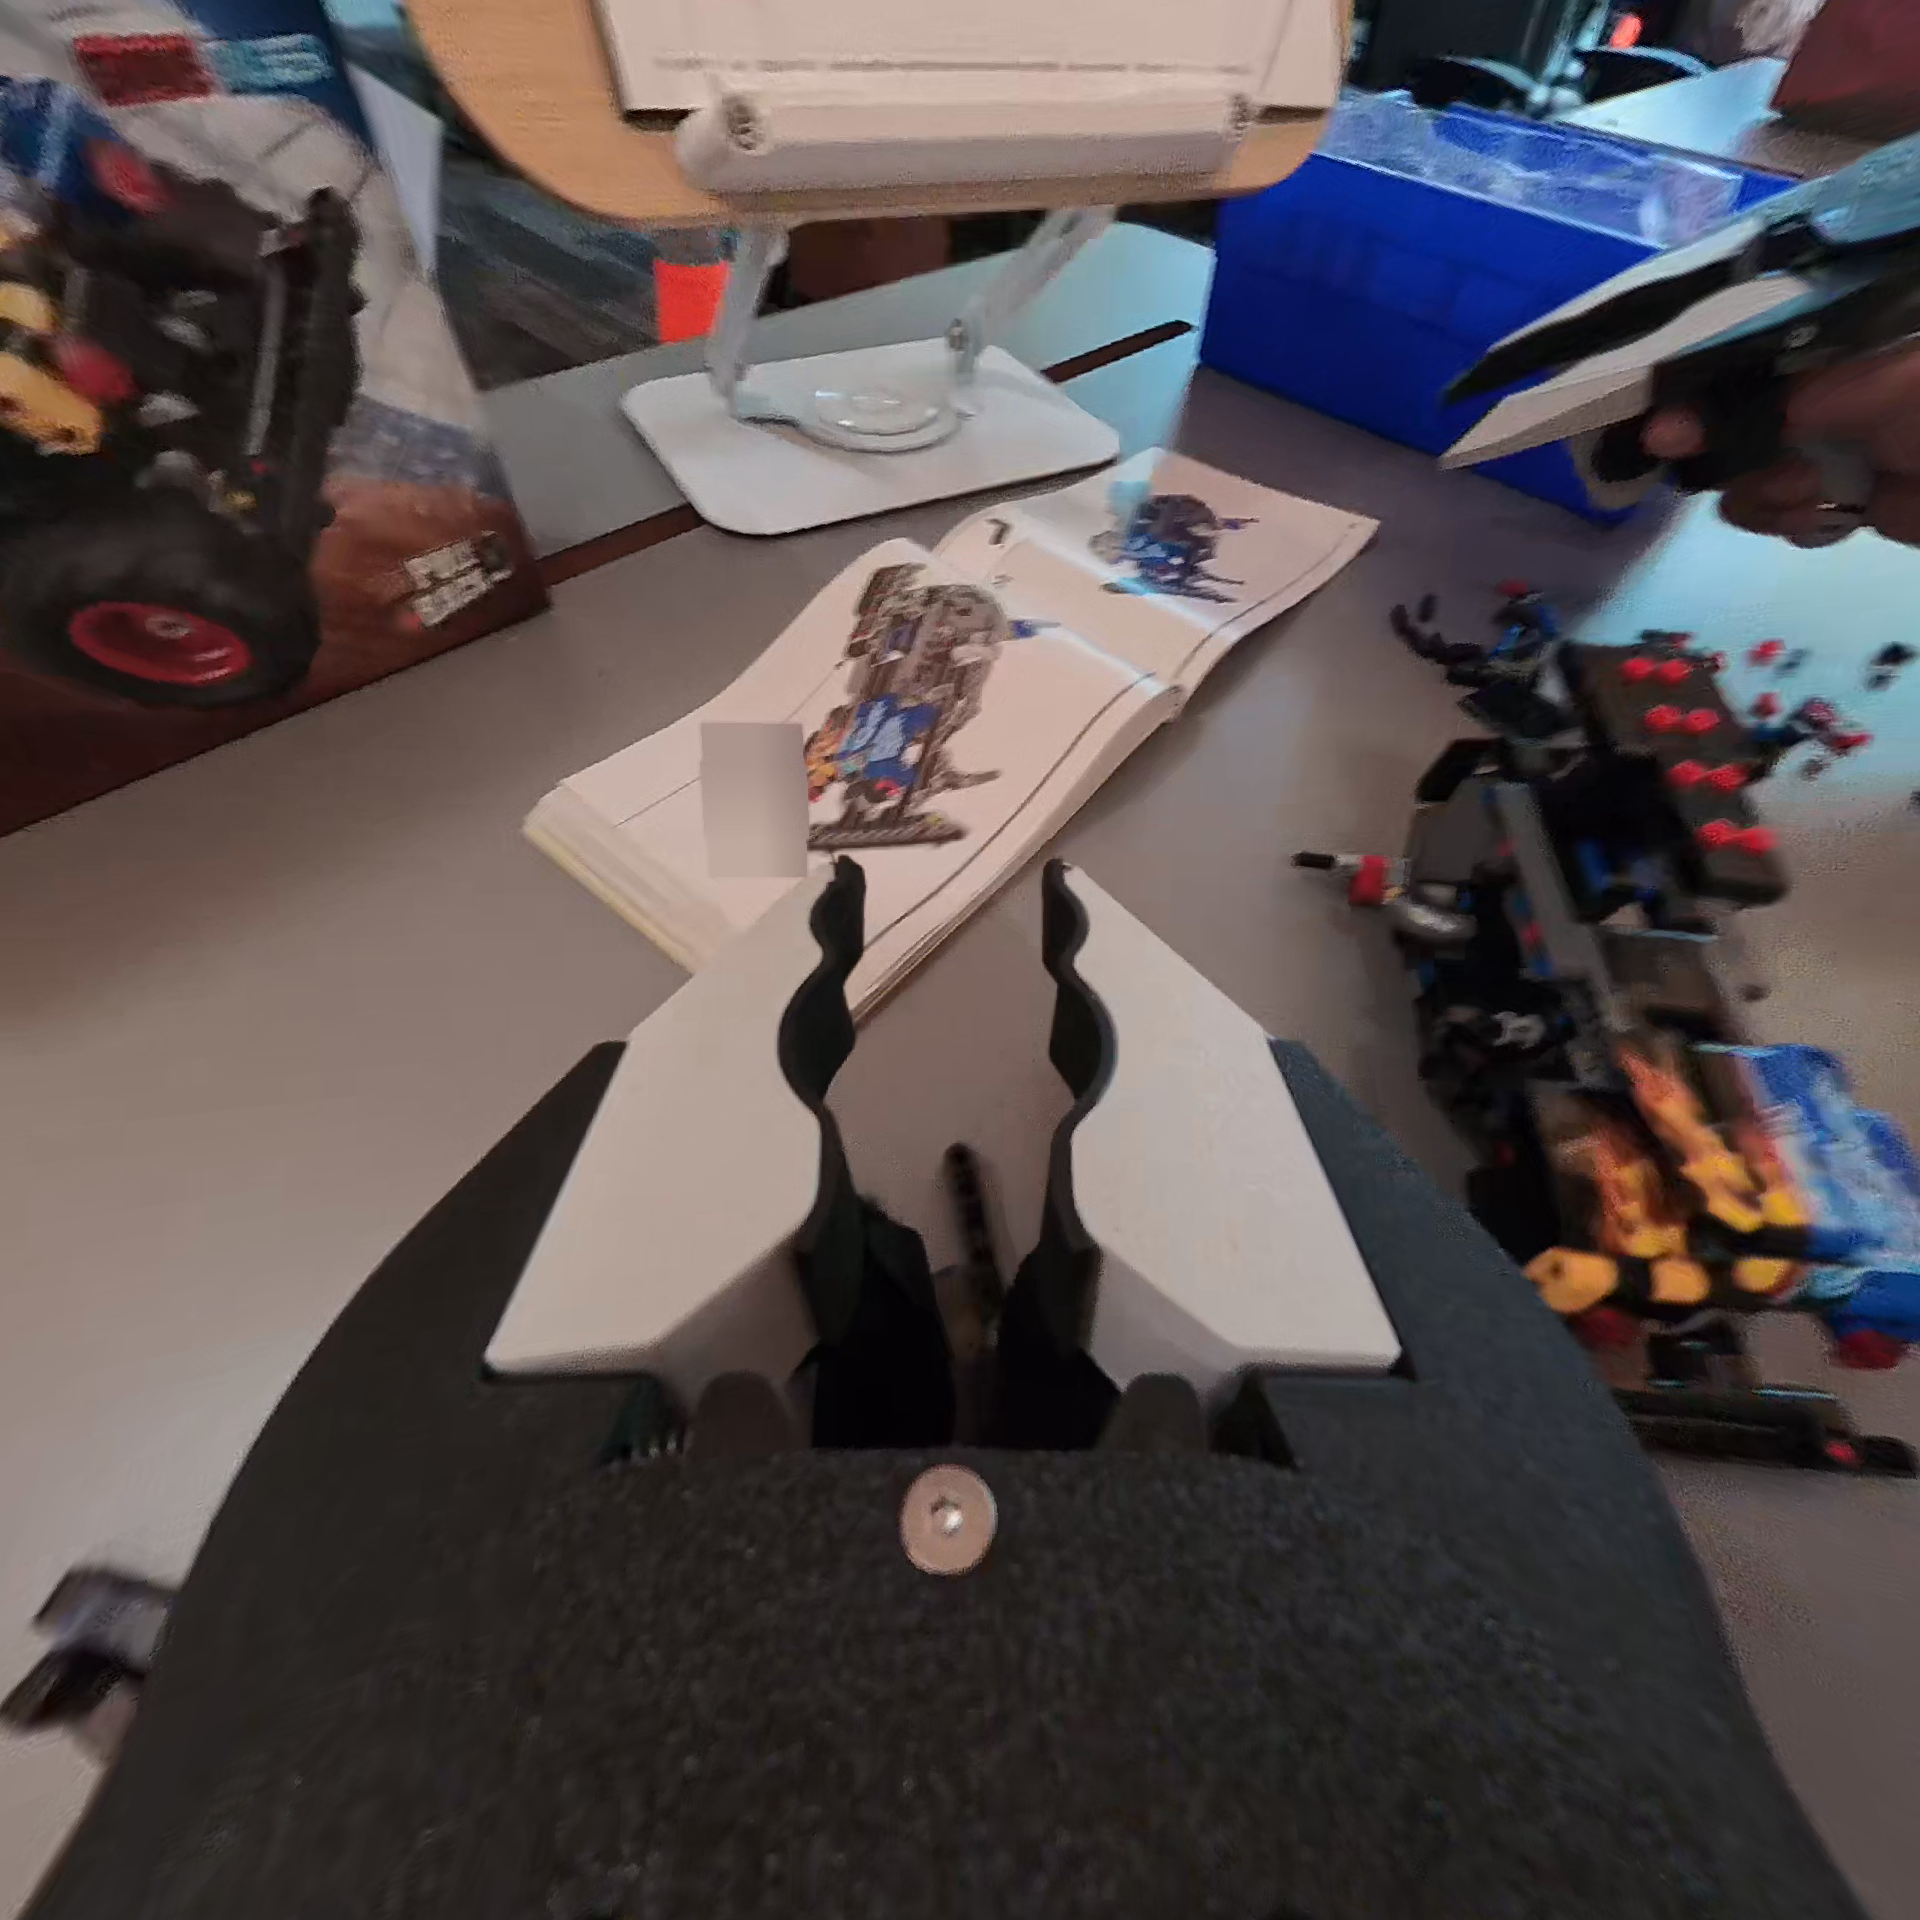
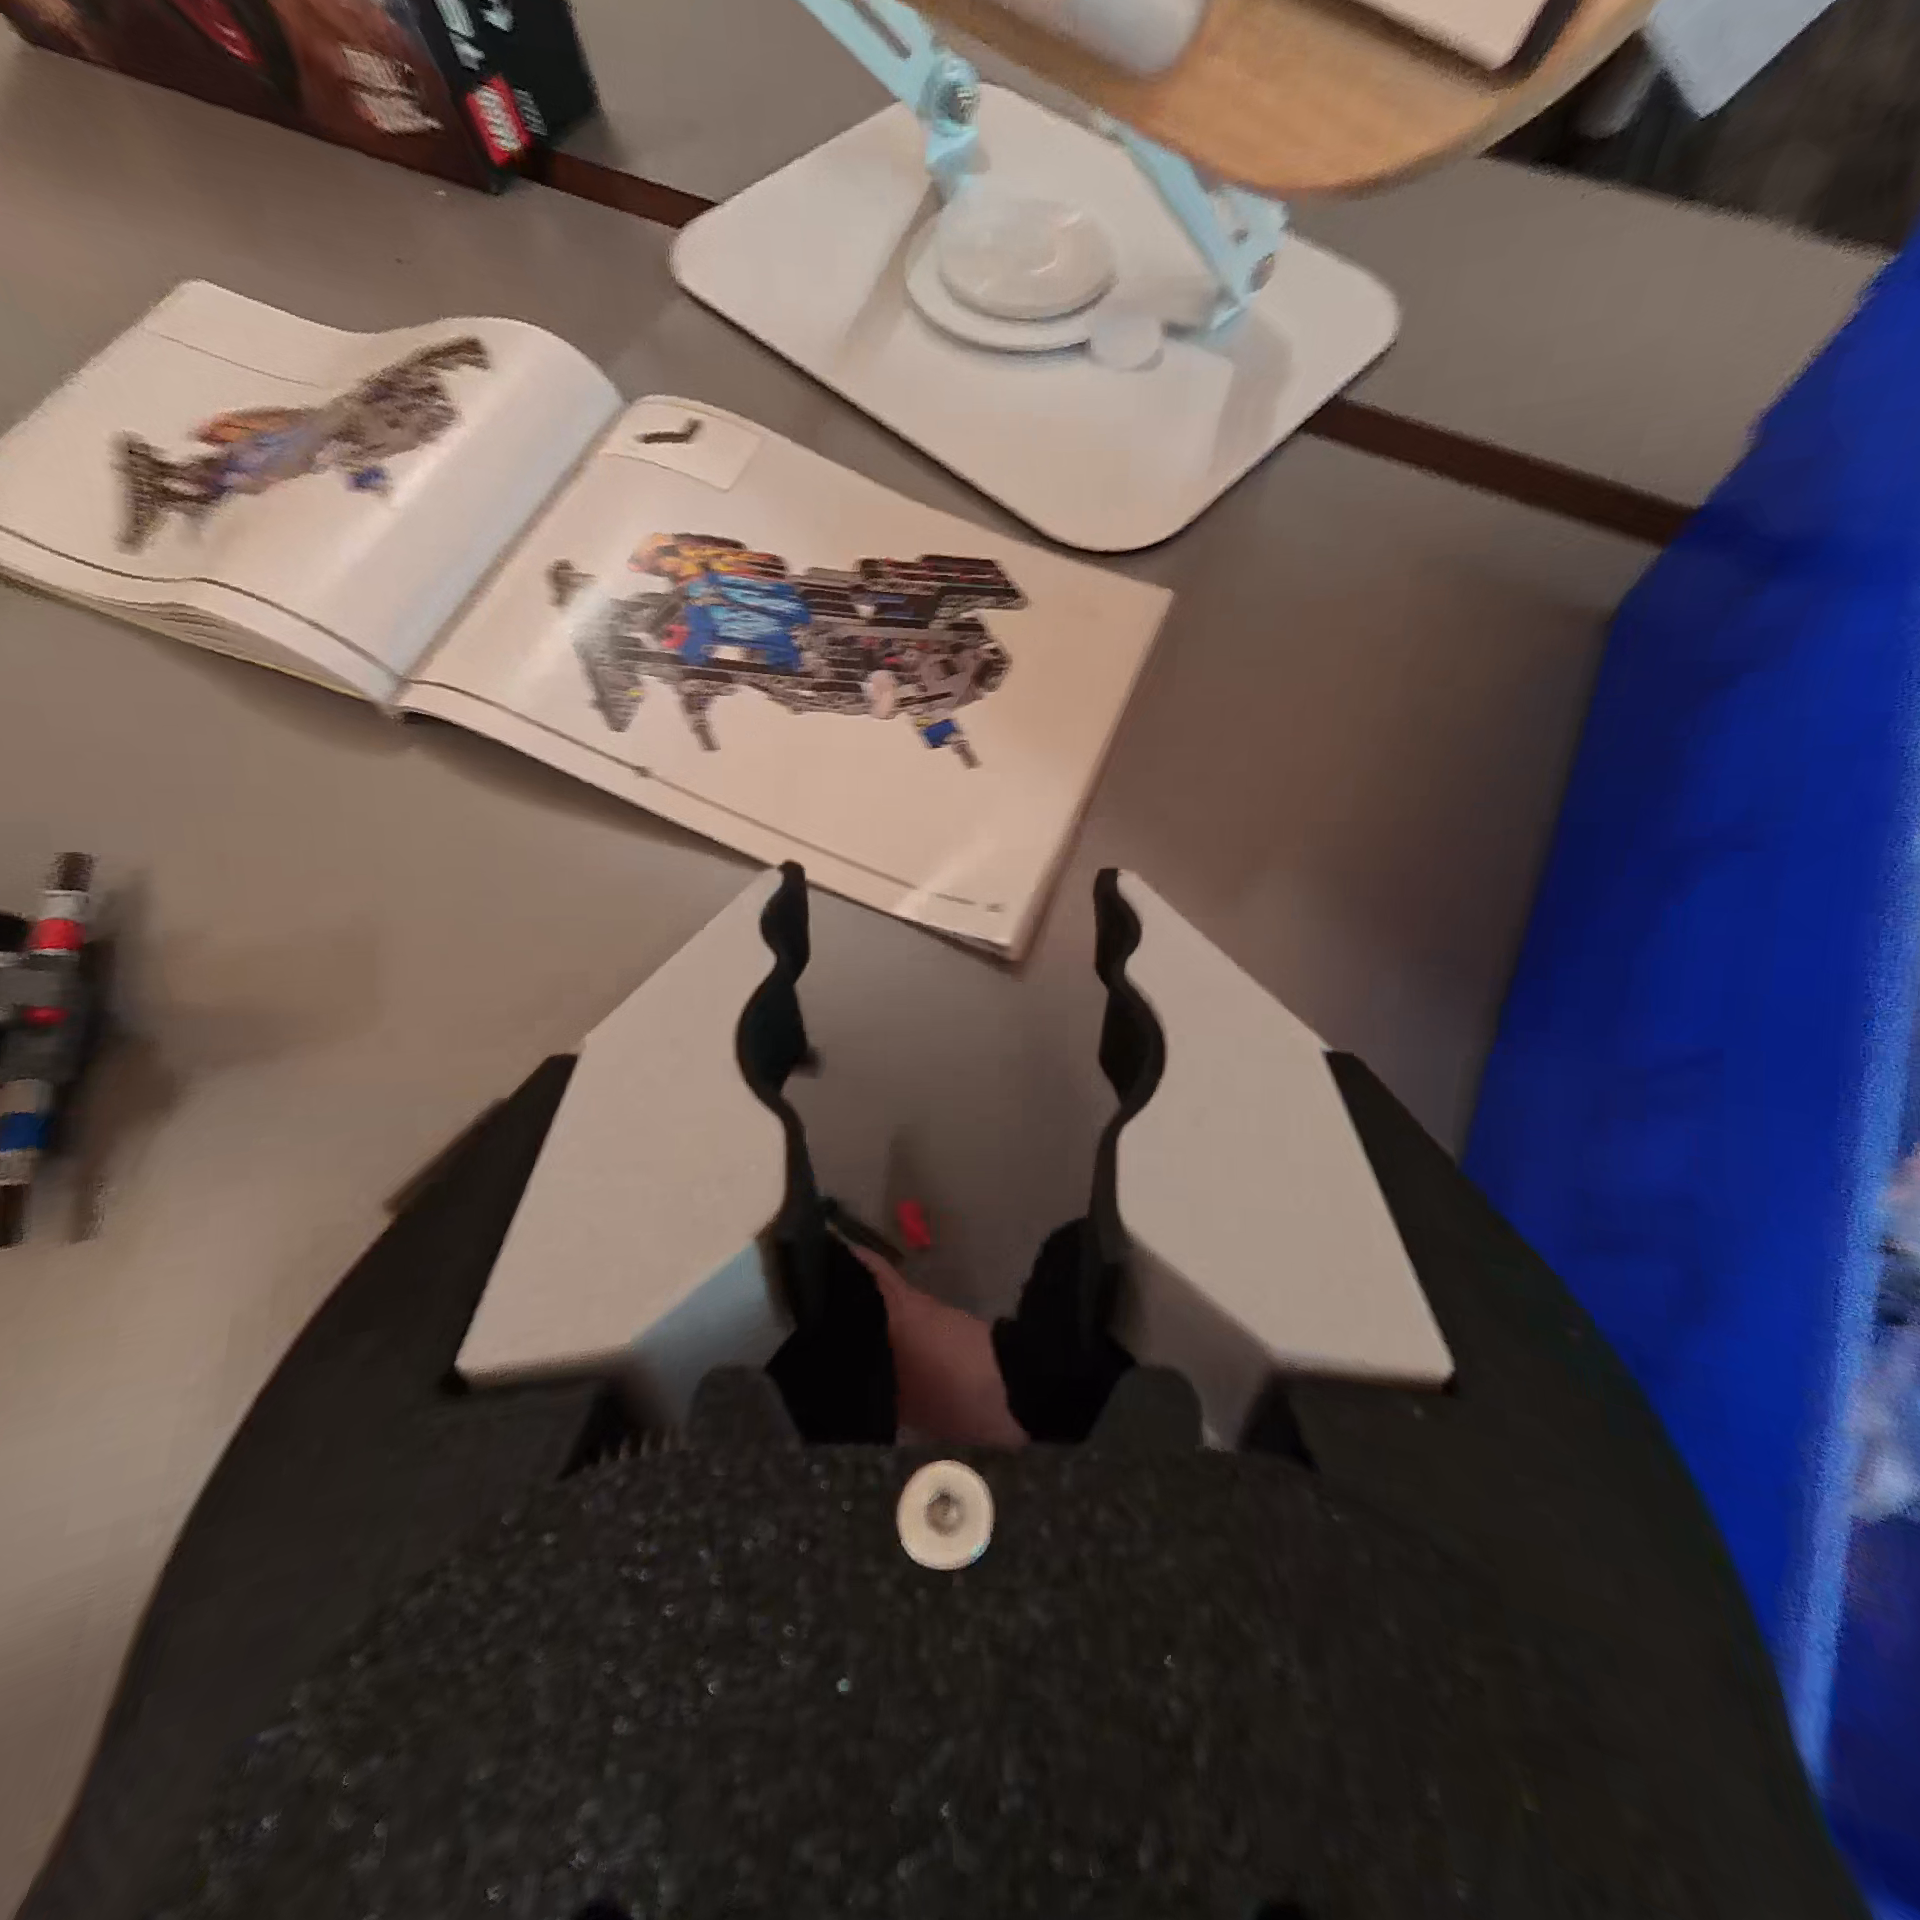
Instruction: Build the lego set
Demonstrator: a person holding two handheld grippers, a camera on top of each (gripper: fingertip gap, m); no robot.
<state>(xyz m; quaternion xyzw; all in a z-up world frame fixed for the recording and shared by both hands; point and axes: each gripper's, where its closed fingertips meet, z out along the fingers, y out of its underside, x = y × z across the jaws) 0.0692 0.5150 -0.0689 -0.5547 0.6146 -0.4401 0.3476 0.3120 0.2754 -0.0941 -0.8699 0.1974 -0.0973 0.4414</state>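
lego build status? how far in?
Done: a long, partly built model lies on the table, with blue and flame-patterned panels fitted.

In hand: nothing. The left gripper and right gripper are both open and empty, above the table near the open manual.

Left: loose pieces are scattered beside the model, and a small red piece lies below the right gripper, so assembly isn't finished.
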